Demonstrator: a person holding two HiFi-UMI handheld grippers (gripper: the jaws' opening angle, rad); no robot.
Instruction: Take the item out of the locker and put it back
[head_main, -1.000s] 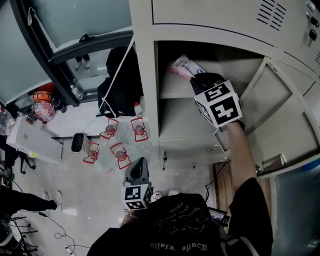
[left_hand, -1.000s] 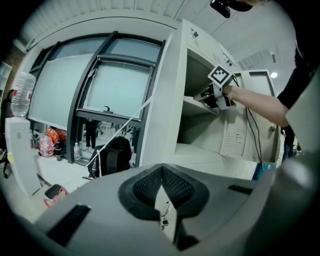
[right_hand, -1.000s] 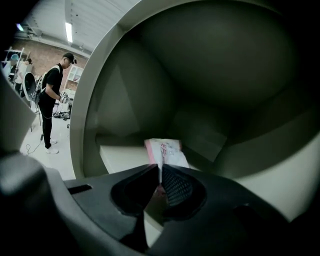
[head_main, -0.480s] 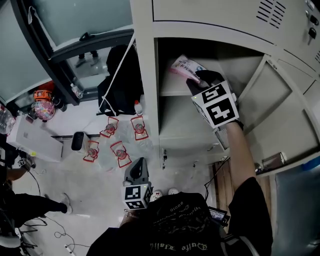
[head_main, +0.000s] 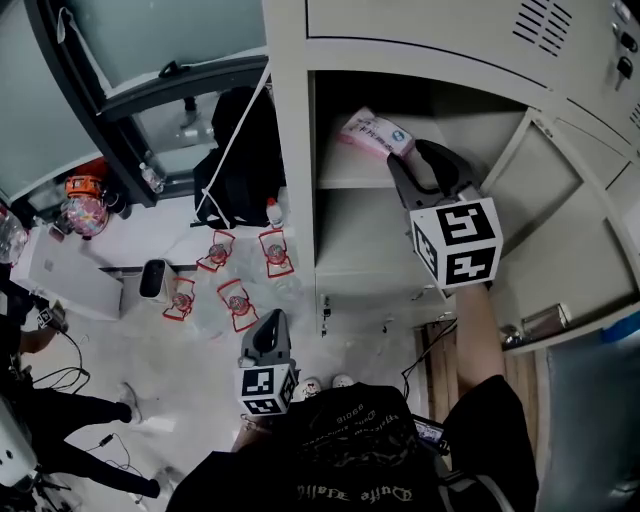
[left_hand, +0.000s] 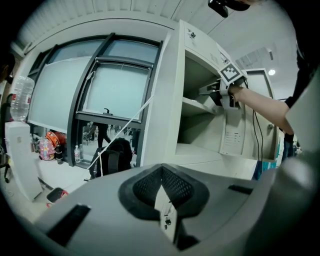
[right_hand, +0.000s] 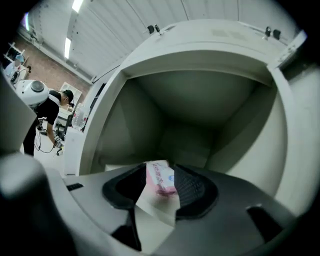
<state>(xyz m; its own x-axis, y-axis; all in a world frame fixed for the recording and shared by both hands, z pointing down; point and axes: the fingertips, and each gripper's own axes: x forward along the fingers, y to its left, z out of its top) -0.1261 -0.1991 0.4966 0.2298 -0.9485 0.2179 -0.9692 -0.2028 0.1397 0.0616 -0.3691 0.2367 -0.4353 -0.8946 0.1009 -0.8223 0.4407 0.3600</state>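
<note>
A pink tissue pack (head_main: 375, 133) lies on the upper shelf (head_main: 345, 180) of the open locker, near the shelf's front edge. My right gripper (head_main: 425, 165) is just in front of it, to the right, and its jaws are opening. The pads do not touch the pack. In the right gripper view the pack (right_hand: 161, 180) shows through the gap of the right gripper (right_hand: 160, 170), a little ahead of the tips. My left gripper (head_main: 270, 325) hangs low in front of the person's body, above the floor. The left gripper (left_hand: 161, 170) is shut on nothing.
The locker door (head_main: 545, 200) stands swung open to the right. A black backpack (head_main: 235, 150) leans by the locker's left side. Several bottles with red labels (head_main: 235, 300) lie on the floor, with a white box (head_main: 70, 275) further left. Another person's legs (head_main: 60, 420) are at bottom left.
The right gripper has let go of the pink pack and drawn back down and to the right. The pack now rests on the upper shelf. The left gripper has barely moved.
</note>
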